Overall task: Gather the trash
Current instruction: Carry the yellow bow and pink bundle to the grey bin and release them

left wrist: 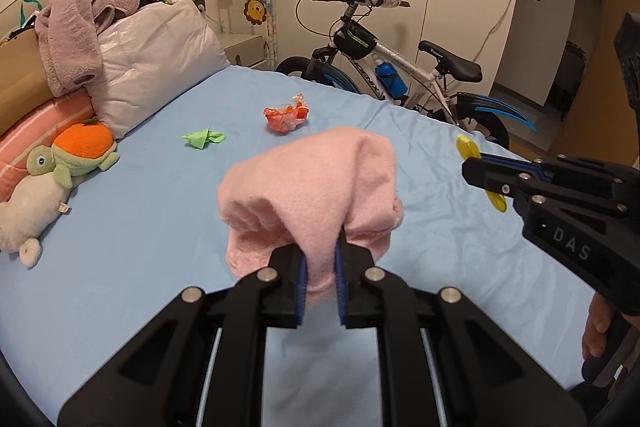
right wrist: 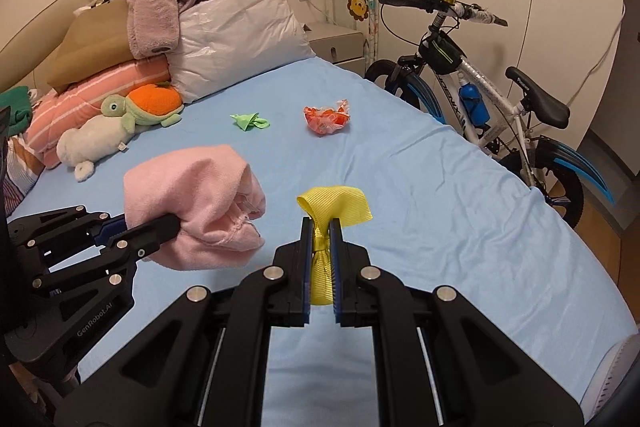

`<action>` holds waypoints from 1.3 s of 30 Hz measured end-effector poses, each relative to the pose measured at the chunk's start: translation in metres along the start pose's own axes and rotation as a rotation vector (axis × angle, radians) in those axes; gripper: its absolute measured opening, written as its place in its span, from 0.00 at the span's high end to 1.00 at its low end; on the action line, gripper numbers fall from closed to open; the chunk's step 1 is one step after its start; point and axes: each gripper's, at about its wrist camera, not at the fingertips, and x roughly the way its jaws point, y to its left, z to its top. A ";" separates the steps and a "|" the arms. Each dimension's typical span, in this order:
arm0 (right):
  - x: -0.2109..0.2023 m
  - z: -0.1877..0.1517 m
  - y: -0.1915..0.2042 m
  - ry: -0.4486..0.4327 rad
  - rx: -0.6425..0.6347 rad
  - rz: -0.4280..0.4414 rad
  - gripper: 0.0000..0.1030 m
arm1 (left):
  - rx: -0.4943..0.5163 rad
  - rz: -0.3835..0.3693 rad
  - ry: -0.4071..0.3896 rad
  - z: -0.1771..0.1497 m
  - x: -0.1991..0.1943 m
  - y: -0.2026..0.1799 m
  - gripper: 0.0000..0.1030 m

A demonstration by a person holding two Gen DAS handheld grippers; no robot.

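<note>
Trash is held aloft over the bed [left wrist: 120, 227]: pink cloth [left wrist: 312, 195] pinched in the left gripper [left wrist: 320, 283], yellow ribbon [right wrist: 332, 211] in the right gripper [right wrist: 320, 267]. Both seem light and limp; bunched middles are gripped. A red wrapper [left wrist: 286, 117] and green scrap [left wrist: 202, 139] lie at twelve o'clock.

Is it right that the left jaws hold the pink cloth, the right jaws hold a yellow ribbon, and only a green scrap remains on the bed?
Not quite: a red wrapper also lies beside the green scrap, as the right wrist view shows. The rest holds.

— What's on the bed [right wrist: 420, 187]?
— A crumpled red wrapper [right wrist: 326, 119], a green scrap [right wrist: 249, 121] beside it, a plush turtle [right wrist: 136, 115] and white plush [right wrist: 90, 143] by the pillows [right wrist: 236, 39].
</note>
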 end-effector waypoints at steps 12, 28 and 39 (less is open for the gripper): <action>-0.141 -0.063 -0.028 -0.072 0.037 -0.093 0.93 | 0.130 -0.091 -0.037 -0.027 -0.099 -0.090 0.88; -0.303 -0.154 -0.144 -0.143 0.229 -0.284 0.93 | 0.352 -0.346 -0.047 -0.039 -0.162 -0.267 0.88; -0.411 -0.189 -0.247 -0.224 0.353 -0.475 0.93 | 0.460 -0.511 -0.132 0.003 -0.186 -0.395 0.88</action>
